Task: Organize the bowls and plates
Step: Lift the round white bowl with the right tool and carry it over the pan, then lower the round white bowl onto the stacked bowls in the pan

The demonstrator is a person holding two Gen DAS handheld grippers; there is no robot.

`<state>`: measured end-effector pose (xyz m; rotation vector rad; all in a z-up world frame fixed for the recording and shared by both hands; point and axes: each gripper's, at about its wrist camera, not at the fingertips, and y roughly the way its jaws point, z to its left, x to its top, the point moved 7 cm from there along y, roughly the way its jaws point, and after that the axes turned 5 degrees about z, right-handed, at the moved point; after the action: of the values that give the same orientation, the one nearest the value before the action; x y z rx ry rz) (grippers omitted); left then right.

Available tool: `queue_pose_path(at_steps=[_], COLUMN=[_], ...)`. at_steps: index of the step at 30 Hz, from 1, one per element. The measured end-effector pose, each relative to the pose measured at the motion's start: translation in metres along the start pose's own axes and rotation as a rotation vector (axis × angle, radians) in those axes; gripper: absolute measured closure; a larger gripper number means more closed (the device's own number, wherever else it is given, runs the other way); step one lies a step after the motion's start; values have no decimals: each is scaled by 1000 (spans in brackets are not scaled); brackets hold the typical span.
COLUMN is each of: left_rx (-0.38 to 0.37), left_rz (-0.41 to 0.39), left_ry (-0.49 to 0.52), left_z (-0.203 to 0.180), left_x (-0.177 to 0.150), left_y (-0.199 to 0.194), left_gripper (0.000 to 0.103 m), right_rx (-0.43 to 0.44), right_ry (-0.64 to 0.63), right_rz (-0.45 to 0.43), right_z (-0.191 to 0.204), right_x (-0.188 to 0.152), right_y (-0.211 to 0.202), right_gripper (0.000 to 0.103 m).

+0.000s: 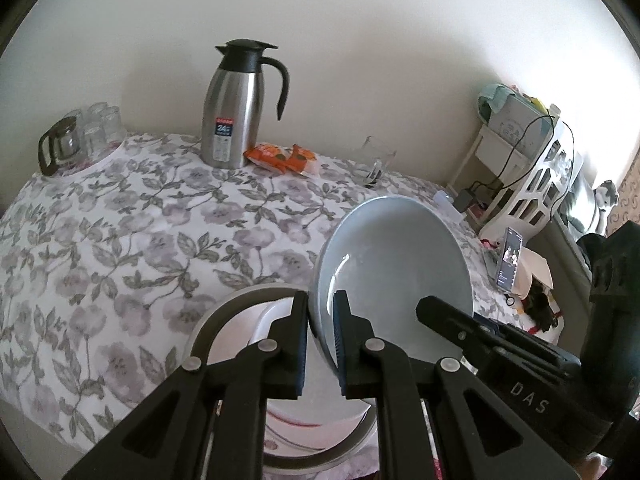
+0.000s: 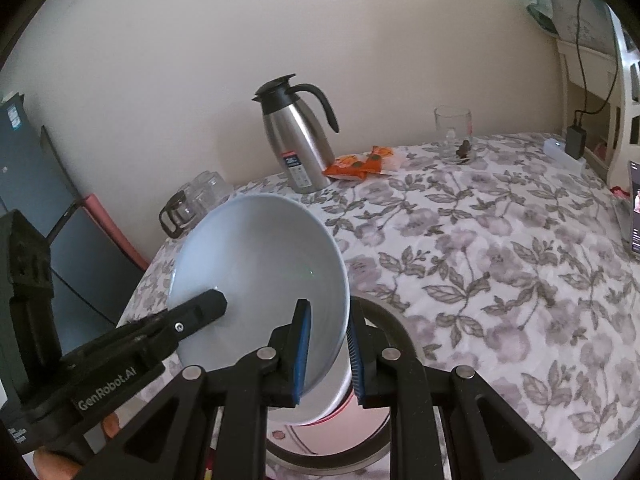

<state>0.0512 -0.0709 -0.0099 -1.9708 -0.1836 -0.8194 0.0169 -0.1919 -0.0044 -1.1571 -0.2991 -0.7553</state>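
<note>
A pale blue-grey bowl is held tilted on its side above a plate with a grey rim on the floral tablecloth. My left gripper is shut on the bowl's left rim. My right gripper is shut on the opposite rim of the same bowl. Each view shows the other gripper's finger on the bowl's far edge: the right one and the left one. The plate lies under the bowl, partly hidden by it.
A steel thermos jug, an orange snack packet and a glass mug stand at the back of the table. Upturned glasses and a small glass pot are at the far left. A white shelf and a phone are at the right.
</note>
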Motion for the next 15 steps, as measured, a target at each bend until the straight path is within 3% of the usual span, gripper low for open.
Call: queue_pose_path(at_steps=[15], left_rx=[-3], left_rz=[70], left_ry=[-54], left_z=[20], left_x=[-20], left_y=[10], left_gripper=[92], right_rx=[2], right_ry=[-12], right_rz=[82], right_z=[6], right_x=[-17], right_y=[22], right_gripper=[83])
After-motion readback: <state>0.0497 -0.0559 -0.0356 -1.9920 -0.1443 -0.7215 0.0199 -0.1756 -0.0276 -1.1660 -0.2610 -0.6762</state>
